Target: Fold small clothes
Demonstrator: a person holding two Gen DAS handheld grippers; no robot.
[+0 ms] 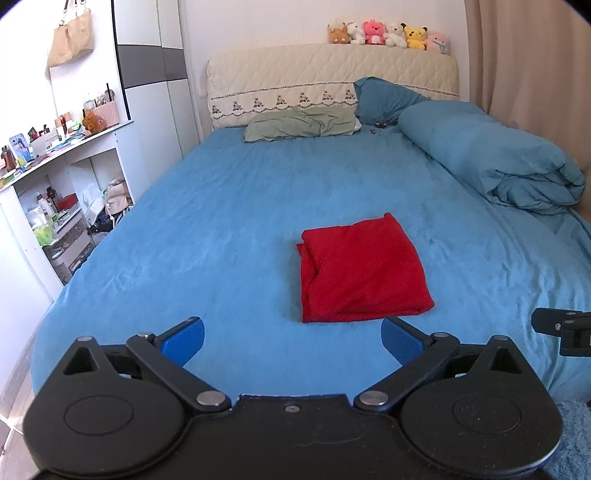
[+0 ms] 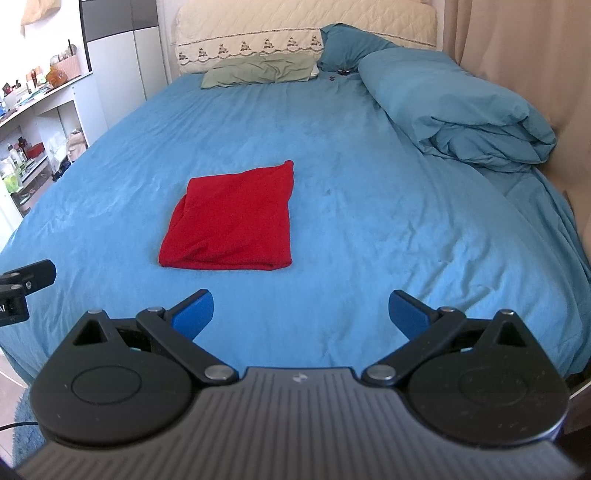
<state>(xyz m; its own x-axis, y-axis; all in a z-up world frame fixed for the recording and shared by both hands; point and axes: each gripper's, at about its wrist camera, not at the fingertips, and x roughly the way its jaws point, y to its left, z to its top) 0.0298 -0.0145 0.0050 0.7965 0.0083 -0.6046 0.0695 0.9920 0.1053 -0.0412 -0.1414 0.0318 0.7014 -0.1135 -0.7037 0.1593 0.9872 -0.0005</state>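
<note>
A red garment (image 1: 364, 267) lies folded into a compact rectangle on the blue bed sheet (image 1: 221, 229). It also shows in the right wrist view (image 2: 231, 218). My left gripper (image 1: 292, 339) is open and empty, held just short of the garment's near edge. My right gripper (image 2: 301, 310) is open and empty, a little nearer than the garment and to its right. Neither gripper touches the cloth. Part of the right gripper shows at the right edge of the left wrist view (image 1: 565, 328).
A rolled blue duvet (image 1: 491, 155) lies along the bed's right side. A green pillow (image 1: 299, 123) and a blue pillow (image 1: 384, 98) sit at the headboard, with plush toys (image 1: 388, 35) on top. White shelves (image 1: 55, 177) full of items stand left of the bed.
</note>
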